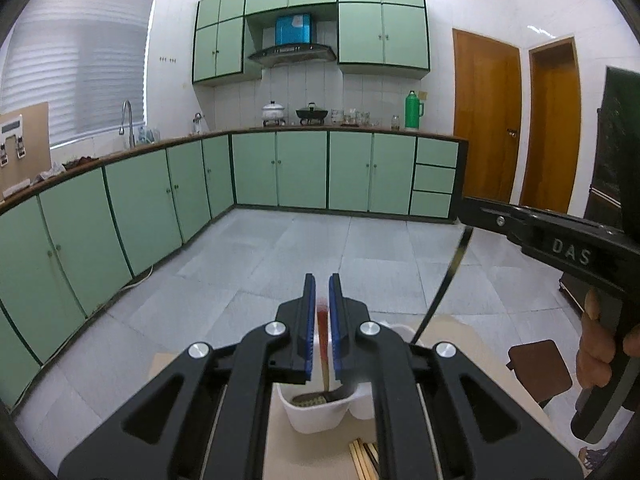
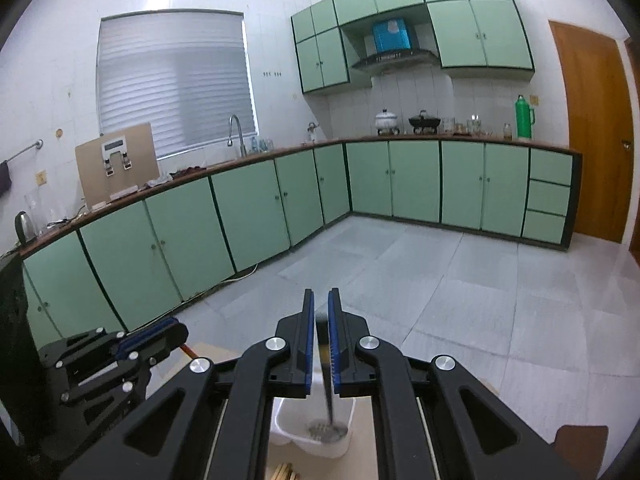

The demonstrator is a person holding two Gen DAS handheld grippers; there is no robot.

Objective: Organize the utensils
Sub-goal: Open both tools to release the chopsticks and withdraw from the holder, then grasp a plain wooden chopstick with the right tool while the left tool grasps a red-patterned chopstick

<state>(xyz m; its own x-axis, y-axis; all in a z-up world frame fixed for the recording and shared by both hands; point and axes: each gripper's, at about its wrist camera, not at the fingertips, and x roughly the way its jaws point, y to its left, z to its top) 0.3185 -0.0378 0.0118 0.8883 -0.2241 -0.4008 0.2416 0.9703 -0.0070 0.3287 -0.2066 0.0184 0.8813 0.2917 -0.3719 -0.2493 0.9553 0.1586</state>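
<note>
My left gripper (image 1: 322,280) is shut on a red-handled utensil (image 1: 322,312). It hangs down, and its dark head rests inside a white plastic holder (image 1: 316,416) on the beige table (image 1: 460,344). My right gripper (image 2: 321,294) is shut on a thin dark-handled metal utensil (image 2: 329,392). Its blurred, slotted-looking head sits low in the same white holder (image 2: 344,412). In the left wrist view the right gripper (image 1: 466,205) reaches in from the right with that thin handle (image 1: 454,264) slanting down below it. In the right wrist view the left gripper (image 2: 176,330) is at lower left.
Wooden chopsticks (image 1: 362,460) lie on the table just in front of the holder. A brown square mat (image 1: 538,372) sits to the right. A hand (image 1: 596,344) grips the right tool. Beyond the table edge are grey floor tiles and green kitchen cabinets (image 1: 300,168).
</note>
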